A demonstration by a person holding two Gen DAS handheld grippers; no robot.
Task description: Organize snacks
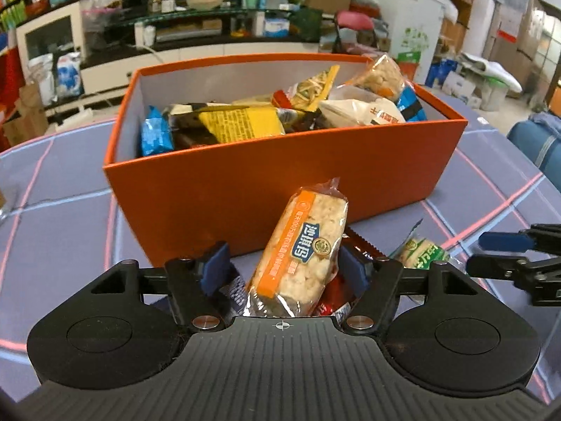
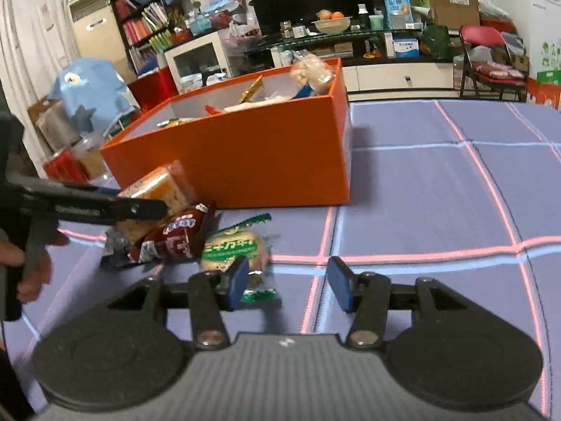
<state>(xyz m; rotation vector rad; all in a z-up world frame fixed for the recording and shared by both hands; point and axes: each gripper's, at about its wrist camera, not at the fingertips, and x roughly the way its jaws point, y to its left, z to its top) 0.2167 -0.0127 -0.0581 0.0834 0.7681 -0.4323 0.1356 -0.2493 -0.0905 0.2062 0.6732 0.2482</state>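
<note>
Cluttered room behind, checked worktop (image 2: 420,189) bears a box (image 1: 280,182) of snacks; left tongs (image 1: 284,266) spread around a rice bar (image 1: 301,252), right tongs (image 2: 287,284) spread beside a green pack (image 2: 235,249), apparently readying pickups.

left gripper (image 1: 284,270): black body, blue pads, two round bumps, silver screws, small white cross mark
right gripper (image 2: 287,282): black body, blue pads, ridged middle, silver screws
</note>
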